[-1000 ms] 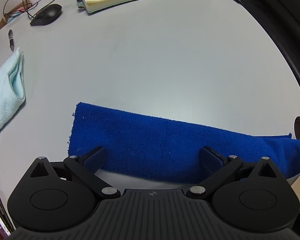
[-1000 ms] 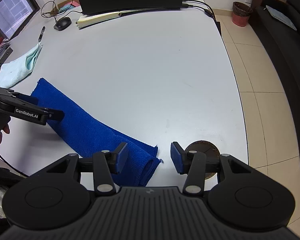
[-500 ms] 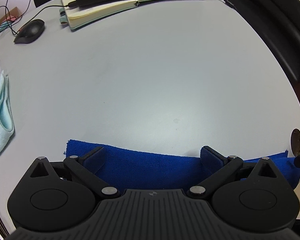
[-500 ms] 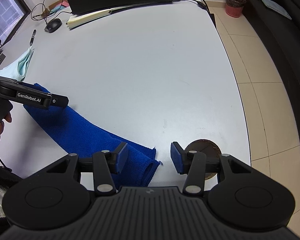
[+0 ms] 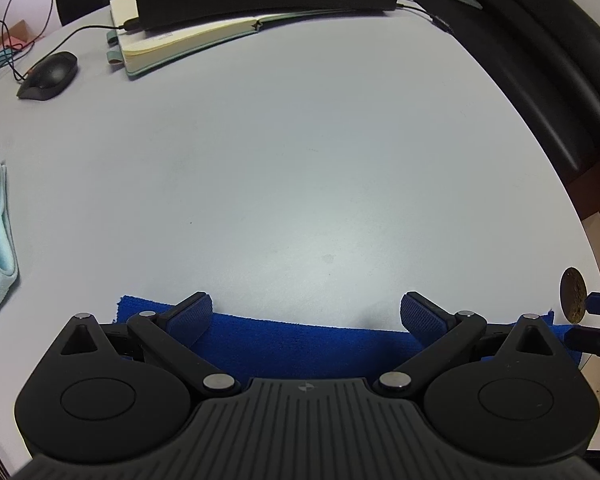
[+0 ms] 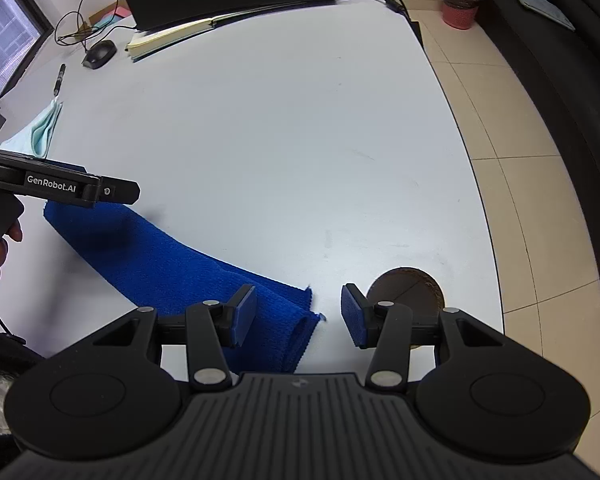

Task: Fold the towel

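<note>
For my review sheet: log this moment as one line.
blue towel: folded strip, flat on table | left claw: open | right claw: open, over its end

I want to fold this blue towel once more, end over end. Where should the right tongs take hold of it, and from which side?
Probably the blue towel is best gripped at its near right end, where the layered edges bunch up by the open right tongs. Come in low from the right along the table, pinching all layers together; the left tongs, also open, hang over the other end.
</note>
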Demonstrator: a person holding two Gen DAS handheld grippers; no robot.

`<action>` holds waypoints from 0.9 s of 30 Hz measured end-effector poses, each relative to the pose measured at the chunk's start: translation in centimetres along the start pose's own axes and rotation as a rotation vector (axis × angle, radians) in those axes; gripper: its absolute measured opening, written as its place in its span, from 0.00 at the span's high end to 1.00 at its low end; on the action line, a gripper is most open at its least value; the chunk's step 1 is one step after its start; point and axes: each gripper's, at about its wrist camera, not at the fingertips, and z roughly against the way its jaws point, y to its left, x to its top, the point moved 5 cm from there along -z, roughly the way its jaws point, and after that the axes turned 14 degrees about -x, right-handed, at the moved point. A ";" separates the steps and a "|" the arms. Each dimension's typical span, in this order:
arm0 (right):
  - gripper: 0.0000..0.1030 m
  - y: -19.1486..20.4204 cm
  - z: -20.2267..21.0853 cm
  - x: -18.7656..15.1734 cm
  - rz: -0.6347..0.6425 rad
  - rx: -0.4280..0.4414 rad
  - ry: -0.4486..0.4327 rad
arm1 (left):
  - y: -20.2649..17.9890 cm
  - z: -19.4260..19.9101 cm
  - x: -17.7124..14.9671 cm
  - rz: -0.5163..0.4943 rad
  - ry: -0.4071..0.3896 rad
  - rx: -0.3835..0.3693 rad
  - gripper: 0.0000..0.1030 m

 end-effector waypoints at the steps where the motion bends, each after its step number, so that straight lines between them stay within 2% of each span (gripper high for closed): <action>1: 0.53 0.1 0.0 0.0 0.002 0.002 0.000 | 0.1 0.4 -0.1 0.005 -0.006 0.002 0.01; 14: 0.53 3.5 -0.6 1.8 0.131 0.070 -0.026 | 0.9 4.1 -2.9 0.048 -0.031 0.011 0.01; 27: 0.53 7.6 -1.3 3.7 0.263 0.134 -0.042 | 2.1 7.1 -6.3 0.067 -0.053 0.080 0.01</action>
